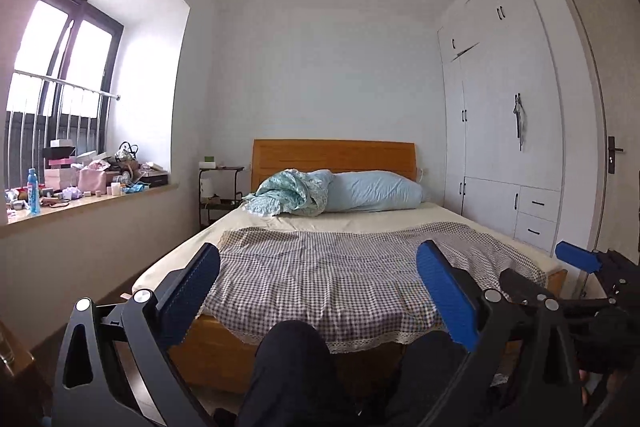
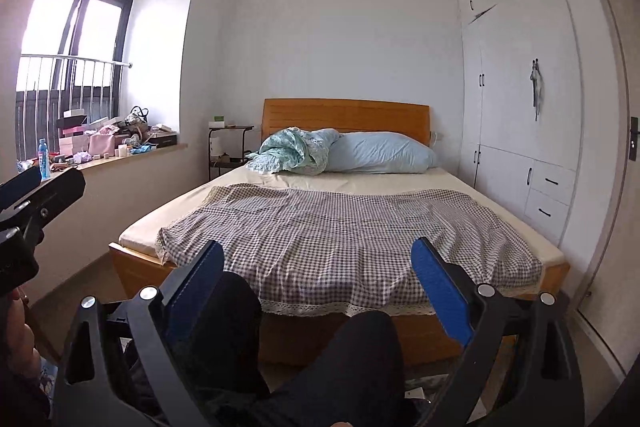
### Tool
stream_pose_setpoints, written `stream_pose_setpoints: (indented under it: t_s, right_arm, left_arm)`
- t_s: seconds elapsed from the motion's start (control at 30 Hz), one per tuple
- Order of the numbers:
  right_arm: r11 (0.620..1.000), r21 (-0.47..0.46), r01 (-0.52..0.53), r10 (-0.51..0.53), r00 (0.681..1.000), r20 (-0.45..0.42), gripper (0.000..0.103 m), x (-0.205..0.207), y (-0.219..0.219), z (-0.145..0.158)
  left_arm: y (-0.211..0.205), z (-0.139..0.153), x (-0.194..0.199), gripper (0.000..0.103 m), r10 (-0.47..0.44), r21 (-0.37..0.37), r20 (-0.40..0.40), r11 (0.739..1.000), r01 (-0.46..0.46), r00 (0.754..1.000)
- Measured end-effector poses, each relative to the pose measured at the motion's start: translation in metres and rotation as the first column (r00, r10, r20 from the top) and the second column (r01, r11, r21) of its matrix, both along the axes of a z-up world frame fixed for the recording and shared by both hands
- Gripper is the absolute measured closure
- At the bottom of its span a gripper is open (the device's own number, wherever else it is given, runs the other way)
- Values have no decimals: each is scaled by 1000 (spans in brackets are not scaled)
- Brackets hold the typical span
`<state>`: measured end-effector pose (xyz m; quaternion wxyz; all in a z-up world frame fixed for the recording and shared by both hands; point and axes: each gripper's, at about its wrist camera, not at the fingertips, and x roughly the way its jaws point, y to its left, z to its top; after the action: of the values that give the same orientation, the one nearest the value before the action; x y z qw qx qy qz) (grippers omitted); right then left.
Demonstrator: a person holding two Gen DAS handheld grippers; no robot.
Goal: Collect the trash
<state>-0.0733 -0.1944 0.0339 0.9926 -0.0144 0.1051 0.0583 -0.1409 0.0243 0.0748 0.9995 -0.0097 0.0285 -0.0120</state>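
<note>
While both point at the bed (image 1: 360,219), the left gripper (image 1: 320,291) and right gripper (image 2: 320,283) gape empty

Daylight is pouring through a barred window (image 1: 60,67) onto white walls; a wooden bed (image 1: 332,155) is sitting beside built-in white wardrobes (image 1: 504,131), a cluttered sill (image 1: 100,199) running left.

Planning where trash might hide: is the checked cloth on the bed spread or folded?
Spread. The checked cloth lies flat over the bed's foot end, its lace edge hanging over.
</note>
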Motion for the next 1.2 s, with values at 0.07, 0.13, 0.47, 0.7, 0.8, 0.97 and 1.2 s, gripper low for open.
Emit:
stream_pose_setpoints:
  t_s: [0.07, 0.13, 0.47, 0.7, 0.8, 0.97, 1.2]
  right_arm:
    - [1000, -19, -7, 7, 1000, 5, 12, -1, 6, 1]
    - [999, -33, -1, 1, 1000, 22, 12, -4, 9, 1]
    - [998, -47, 32, -31, 999, 30, 12, -4, 13, -2]
    - [999, -38, 36, -35, 999, 19, 12, -5, 9, -4]
    - [998, -36, 47, -46, 999, 13, 12, -6, 6, -5]
    - [998, -26, 56, -56, 998, 13, 12, -6, 2, -3]
    - [998, -35, 46, -45, 999, 22, 12, -8, 4, -3]
  left_arm:
    - [-2, 1, 0, 8, -1, 8, 6, 1000, 1, 1000]
    - [-2, 0, 1, 8, -3, 11, 3, 1000, 3, 1000]
    - [-2, -3, 9, 8, 8, 10, -47, 1000, -8, 999]
    - [-2, -4, 9, 8, 16, 12, -56, 1000, -16, 998]
    - [-3, -3, 9, 8, 18, 13, -54, 1000, -17, 998]
    - [-5, -2, 8, 8, 21, 21, -50, 1000, -20, 999]
    - [-8, -4, 10, 8, 31, 29, -58, 999, -29, 998]
